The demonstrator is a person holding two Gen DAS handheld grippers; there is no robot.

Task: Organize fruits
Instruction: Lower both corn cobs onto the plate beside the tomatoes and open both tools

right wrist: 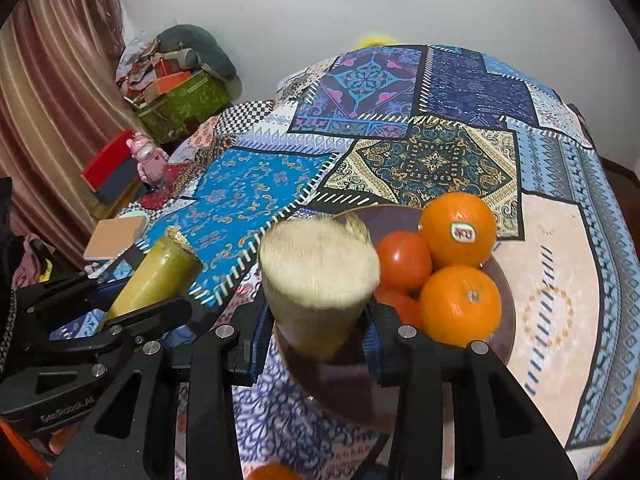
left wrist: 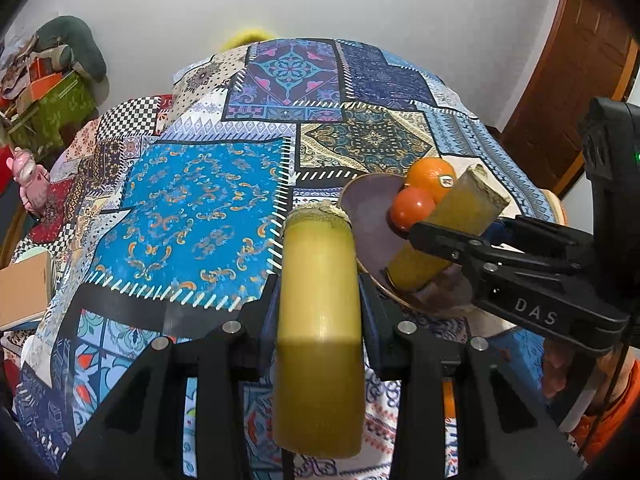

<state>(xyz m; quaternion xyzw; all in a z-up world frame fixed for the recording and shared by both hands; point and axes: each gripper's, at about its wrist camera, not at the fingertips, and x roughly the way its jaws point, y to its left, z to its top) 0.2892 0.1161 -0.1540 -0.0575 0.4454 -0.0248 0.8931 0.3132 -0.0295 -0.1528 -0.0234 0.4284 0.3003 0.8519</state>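
My left gripper [left wrist: 320, 304] is shut on a yellow-green sugarcane piece [left wrist: 320, 320], held above the patchwork tablecloth left of the brown bowl [left wrist: 368, 208]. It also shows in the right wrist view [right wrist: 156, 276]. My right gripper [right wrist: 318, 320] is shut on a second sugarcane piece [right wrist: 320, 276], its pale cut end facing the camera, over the near side of the bowl [right wrist: 506, 320]. From the left wrist view that piece [left wrist: 448, 228] slants into the bowl. The bowl holds two oranges [right wrist: 458, 228] [right wrist: 460, 304] and a red tomato [right wrist: 404, 260].
The patchwork tablecloth [left wrist: 192, 208] covers the table. A pink figurine [right wrist: 148, 160], a red box [right wrist: 108, 160] and a tan block [right wrist: 116, 236] sit at the left edge. A cluttered green box [right wrist: 180, 104] stands by the wall. Another orange [right wrist: 272, 474] shows at the bottom.
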